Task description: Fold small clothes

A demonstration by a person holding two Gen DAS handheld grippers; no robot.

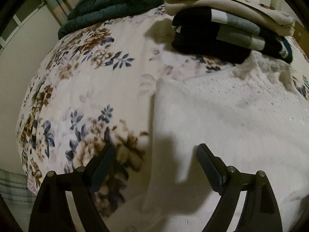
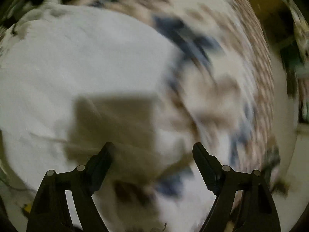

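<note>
A white garment with small sparkly dots lies spread on the floral blanket, its left edge running down the middle of the left wrist view. My left gripper is open and empty, just above that edge near its lower part. In the blurred right wrist view the same white garment fills the left half. My right gripper is open and empty over the garment's right edge, where it meets the floral blanket.
A stack of folded clothes stands at the far right: a black and grey striped piece with a beige one on top. A dark green quilt lies at the back. The bed's left edge drops to the floor.
</note>
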